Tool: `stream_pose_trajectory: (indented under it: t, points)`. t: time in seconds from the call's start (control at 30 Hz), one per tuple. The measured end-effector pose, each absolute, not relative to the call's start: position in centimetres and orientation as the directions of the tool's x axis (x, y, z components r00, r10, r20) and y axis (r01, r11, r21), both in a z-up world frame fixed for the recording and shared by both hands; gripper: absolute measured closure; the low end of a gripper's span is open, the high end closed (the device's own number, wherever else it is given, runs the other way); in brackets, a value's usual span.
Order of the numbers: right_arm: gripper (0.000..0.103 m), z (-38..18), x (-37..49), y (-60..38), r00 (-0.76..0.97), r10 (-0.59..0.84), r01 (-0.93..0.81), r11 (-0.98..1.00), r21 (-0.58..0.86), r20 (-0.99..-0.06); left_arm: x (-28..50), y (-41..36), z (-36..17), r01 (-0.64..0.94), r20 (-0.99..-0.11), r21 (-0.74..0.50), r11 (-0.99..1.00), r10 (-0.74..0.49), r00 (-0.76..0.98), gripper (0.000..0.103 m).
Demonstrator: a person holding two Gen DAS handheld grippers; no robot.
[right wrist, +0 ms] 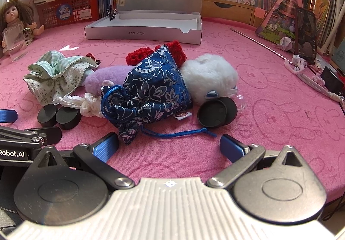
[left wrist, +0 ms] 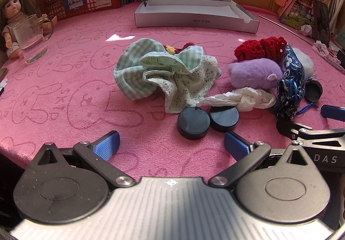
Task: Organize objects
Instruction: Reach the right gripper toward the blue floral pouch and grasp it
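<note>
A heap of small things lies mid-table on the pink cloth: a crumpled green checked cloth, two black round lids, a white tissue, a purple plush, a red crochet piece, a blue brocade drawstring pouch, a white plush and a black open round case. An open silver box stands behind them. My left gripper hangs open just short of the lids. My right gripper is open in front of the pouch's cord.
A doll and a glass mug stand at the far left, a red crate with books behind them. Books and a wooden drawer unit line the back. A phone on a stand and a thin rod are at the right.
</note>
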State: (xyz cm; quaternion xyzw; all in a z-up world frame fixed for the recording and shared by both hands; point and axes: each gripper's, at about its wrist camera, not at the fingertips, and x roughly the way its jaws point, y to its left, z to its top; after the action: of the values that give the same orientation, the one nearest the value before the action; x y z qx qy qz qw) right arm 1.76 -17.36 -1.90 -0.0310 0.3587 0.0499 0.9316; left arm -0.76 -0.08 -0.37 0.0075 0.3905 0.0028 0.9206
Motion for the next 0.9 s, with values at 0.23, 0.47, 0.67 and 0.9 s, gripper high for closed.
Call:
stream_pose_trajectory:
  t: [0.23, 0.47, 0.67, 0.9]
  points:
    - [0.000, -1.9, 1.7, -17.3, 0.741, 0.061, -0.100, 0.995, -0.020, -0.669, -1.2, -0.1, -0.6, 0.015, -0.694, 0.027, 1.000, 0.008, 0.720, 0.000]
    - [0.000, -1.9, 1.8, -17.1, 0.742, 0.046, -0.081, 0.997, -0.021, -0.669, -1.4, 0.4, -0.5, 0.018, -0.688, 0.004, 1.000, -0.010, 0.725, 0.000]
    - [0.000, -1.8, 1.2, -17.3, 0.764, 0.063, -0.095, 0.995, -0.015, -0.642, -2.0, 0.5, -0.1, 0.040, -0.660, -0.020, 0.999, -0.043, 0.750, 0.011]
    - [0.010, -0.7, 1.0, -17.1, 0.786, 0.119, -0.135, 0.991, 0.020, -0.607, -2.0, 0.1, 0.2, 0.086, -0.645, -0.025, 0.996, -0.082, 0.759, 0.049]
